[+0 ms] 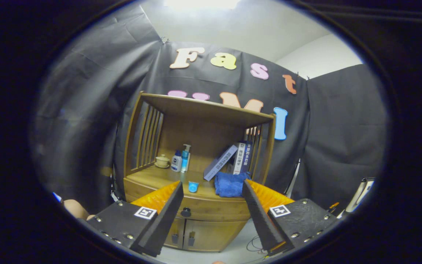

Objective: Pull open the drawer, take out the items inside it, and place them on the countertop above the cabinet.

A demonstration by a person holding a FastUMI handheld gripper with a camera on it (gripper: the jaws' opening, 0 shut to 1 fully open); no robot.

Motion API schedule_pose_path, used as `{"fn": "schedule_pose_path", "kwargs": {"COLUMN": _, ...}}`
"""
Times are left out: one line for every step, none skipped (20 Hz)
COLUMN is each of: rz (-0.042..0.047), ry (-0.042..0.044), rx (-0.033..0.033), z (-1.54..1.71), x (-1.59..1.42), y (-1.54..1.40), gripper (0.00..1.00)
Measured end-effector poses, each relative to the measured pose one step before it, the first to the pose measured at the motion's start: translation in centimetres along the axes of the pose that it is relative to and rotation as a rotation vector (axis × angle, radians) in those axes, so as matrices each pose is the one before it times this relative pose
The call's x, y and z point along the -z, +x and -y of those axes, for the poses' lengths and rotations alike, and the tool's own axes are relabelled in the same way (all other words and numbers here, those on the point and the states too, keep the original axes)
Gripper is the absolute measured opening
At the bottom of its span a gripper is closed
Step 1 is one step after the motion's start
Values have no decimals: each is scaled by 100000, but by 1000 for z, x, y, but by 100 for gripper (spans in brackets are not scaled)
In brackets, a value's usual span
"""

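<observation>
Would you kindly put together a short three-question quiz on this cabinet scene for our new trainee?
1. True or false: the drawer under the countertop is closed.
2. What lies on the countertop just ahead of the gripper, beside the small blue cup? A) blue cloth B) a plate C) a spoon
3. Fill in: the gripper's fingers are ____ and hold nothing.

Key
1. True; the drawer front sits flush and its dark knob is untouched.
2. A.
3. Open; the knob shows in the gap between them, beyond the tips.
</observation>
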State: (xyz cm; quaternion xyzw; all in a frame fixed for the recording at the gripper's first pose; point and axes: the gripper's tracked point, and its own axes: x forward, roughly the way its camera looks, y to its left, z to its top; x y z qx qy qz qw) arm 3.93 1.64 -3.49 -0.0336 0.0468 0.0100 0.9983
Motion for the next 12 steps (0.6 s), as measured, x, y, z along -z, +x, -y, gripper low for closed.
{"fn": "schedule_pose_path", "kwargs": {"rz": 204, "ry": 425, "rx": 564, "z": 238, "x": -21, "y": -287, "gripper": 96}}
{"fn": "schedule_pose_path", "kwargs": {"rz": 41, "ry": 484, "rx": 408, "z": 142, "x": 109, "y": -292, "gripper": 96}}
{"fn": "schedule_pose_path", "kwargs": {"rz": 96, "ry": 448, "rx": 400, "z": 183, "x": 25, "y": -139, "gripper": 96}}
{"fn": "schedule_pose_path", "kwargs": {"rz": 142, "ry": 398, "rx": 315, "z": 242, "x": 88, "y": -24, "gripper": 96}}
{"fn": "schedule_pose_path", "kwargs": {"rz": 206, "ry": 589, "rx": 376, "z": 256, "x": 37, "y": -63, "gripper": 96}}
{"fn": "schedule_pose_path", "kwargs": {"rz": 99, "ry": 709, "rx": 264, "z": 160, "x": 110, "y": 62, "gripper": 96}}
{"fn": "schedule_pose_path", "kwargs": {"rz": 136, "ry": 849, "rx": 303, "z": 204, "x": 86, "y": -2, "gripper": 96}}
{"fn": "schedule_pose_path", "kwargs": {"rz": 177, "ry": 890, "rx": 136, "z": 197, "x": 23, "y": 50, "gripper": 96}}
{"fn": "schedule_pose_path", "kwargs": {"rz": 304, "ry": 1008, "rx": 107, "z": 174, "x": 103, "y": 104, "gripper": 96}}
{"fn": "schedule_pose_path", "kwargs": {"rz": 316, "ry": 1087, "rx": 119, "z": 226, "x": 54, "y": 230, "gripper": 96}}
{"fn": "schedule_pose_path", "kwargs": {"rz": 192, "ry": 1267, "rx": 258, "z": 321, "x": 48, "y": 148, "gripper": 96}}
{"fn": "schedule_pose_path", "kwargs": {"rz": 309, "ry": 1113, "rx": 402, "z": 371, "x": 109, "y": 223, "gripper": 96}}
